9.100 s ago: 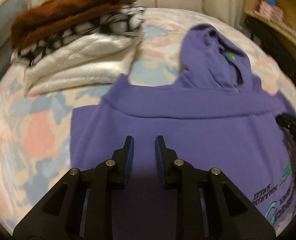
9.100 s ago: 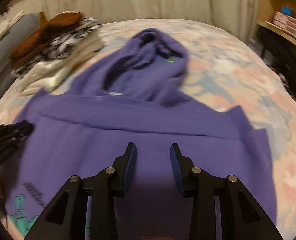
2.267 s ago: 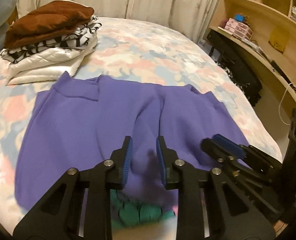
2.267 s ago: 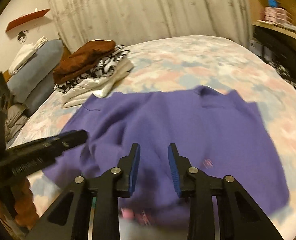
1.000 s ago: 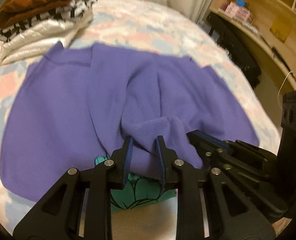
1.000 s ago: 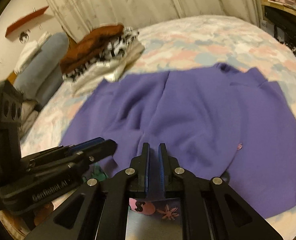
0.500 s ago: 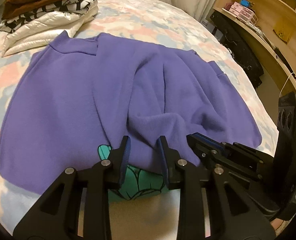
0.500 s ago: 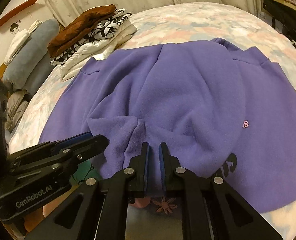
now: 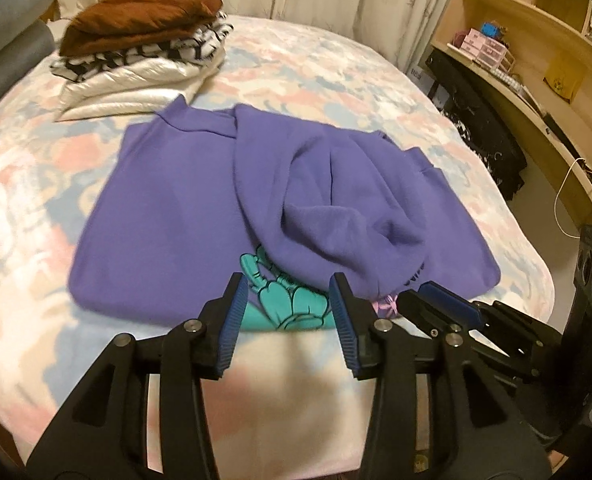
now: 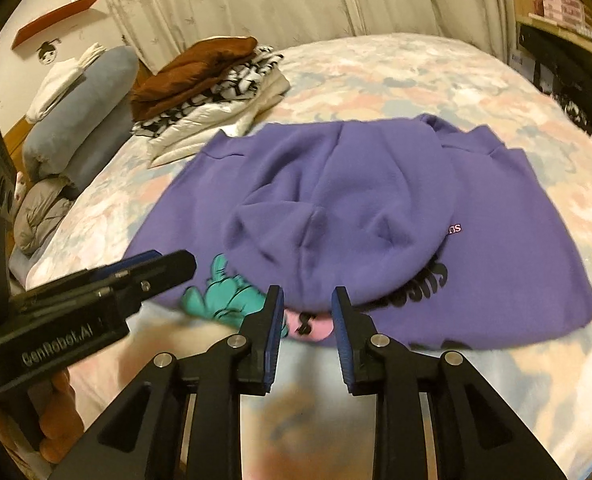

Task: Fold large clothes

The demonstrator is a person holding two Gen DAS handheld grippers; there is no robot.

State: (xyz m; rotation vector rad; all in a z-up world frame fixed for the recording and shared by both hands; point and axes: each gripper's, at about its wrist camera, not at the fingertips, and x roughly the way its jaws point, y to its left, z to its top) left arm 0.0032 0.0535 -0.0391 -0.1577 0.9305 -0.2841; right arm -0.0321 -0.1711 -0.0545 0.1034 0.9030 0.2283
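A purple hoodie lies on the bed, sleeves folded in and its hood folded down over the body, partly covering a teal and pink print. It also shows in the right wrist view. My left gripper is open and empty, just in front of the hoodie's near edge. My right gripper is open and empty at the same edge, close to the right of the left one. Each gripper shows in the other's view: the right, the left.
A stack of folded clothes, brown on top, sits at the bed's far left. The bed has a pastel patterned cover. Pillows lie at the left. Wooden shelves and a dark cabinet stand to the right.
Both grippers have opened and let go of the hood's edge, which now rests on the hoodie's body. Both have drawn back a little toward the near edge of the bed.
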